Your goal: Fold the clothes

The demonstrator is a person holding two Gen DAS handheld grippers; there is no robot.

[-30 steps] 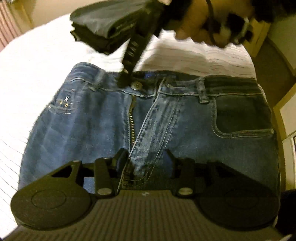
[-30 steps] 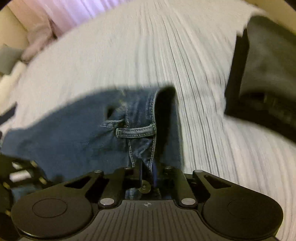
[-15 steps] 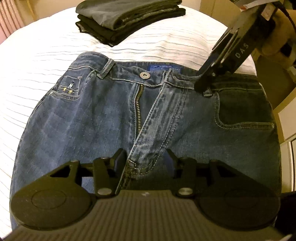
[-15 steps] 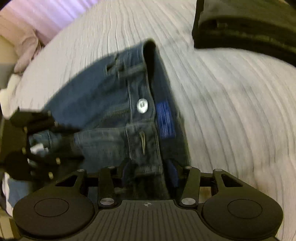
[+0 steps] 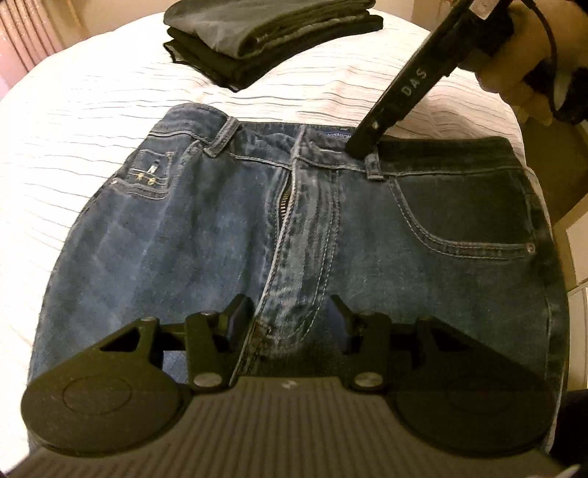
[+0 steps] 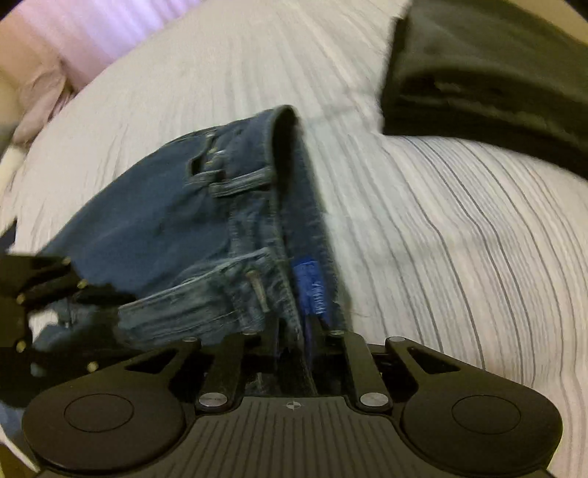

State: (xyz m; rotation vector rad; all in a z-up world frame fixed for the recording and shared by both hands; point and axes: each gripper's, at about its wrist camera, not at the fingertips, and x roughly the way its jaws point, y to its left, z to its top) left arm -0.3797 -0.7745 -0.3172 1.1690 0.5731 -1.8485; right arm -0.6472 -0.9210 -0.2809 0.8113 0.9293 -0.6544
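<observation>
White striped bed [image 5: 92, 110] is carrying jeans [image 5: 183, 239]; my right gripper [image 6: 297, 331], marked "DAS", is clenching their waistband [image 6: 290, 206]; left gripper [image 5: 290, 312] is straddling the fly, unclenched.

1. The jeans [image 5: 228, 235] run off the near edge in the left wrist view, so the legs can't be seen, and the left gripper [image 5: 290, 312] body covers the crotch seam.
2. Button's tucked under the fly flap.
3. The little blue label [image 6: 310, 286] is too smeared to read in the right wrist view.
4. The dark folded pile [image 5: 272, 33] is cut off at the far edge, so no idea how many pieces.
5. The hand [image 5: 529, 62] on the right gripper [image 5: 362, 149] is mostly out of frame.
</observation>
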